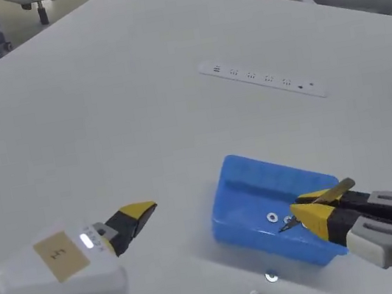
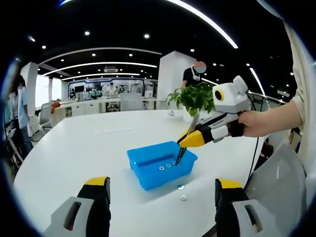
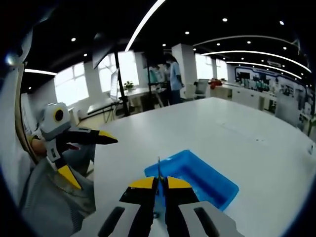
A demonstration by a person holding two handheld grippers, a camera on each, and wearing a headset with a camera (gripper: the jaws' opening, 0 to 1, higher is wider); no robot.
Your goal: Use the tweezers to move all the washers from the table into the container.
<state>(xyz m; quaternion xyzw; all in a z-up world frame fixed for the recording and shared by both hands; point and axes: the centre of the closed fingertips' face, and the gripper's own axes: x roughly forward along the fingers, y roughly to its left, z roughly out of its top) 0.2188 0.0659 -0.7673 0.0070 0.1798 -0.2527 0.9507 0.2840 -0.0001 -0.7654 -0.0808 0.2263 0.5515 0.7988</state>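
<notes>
You have wide, bare white table (image 1: 102, 117) to the left of the blue container (image 1: 261, 181) and beyond it. The only other thing out there is a power strip (image 1: 259, 77), well apart toward the far side.

Your right gripper (image 3: 159, 181) is clenched on the tweezers (image 2: 180, 153). They point down into the container, tips just above its floor near the right wall. I cannot tell whether the tips hold a washer.

Your left gripper (image 2: 162, 186) is released. Its jaws stand wide apart and hover off the table on the near side of the container.

The washers are small, flat silver rings. Two loose washers (image 1: 271, 277) lie on the table just beside the container's near wall, close to each other. The washers in the container (image 1: 272, 218) lie on its floor near the tweezer tips; the left gripper view shows three in a short row.
</notes>
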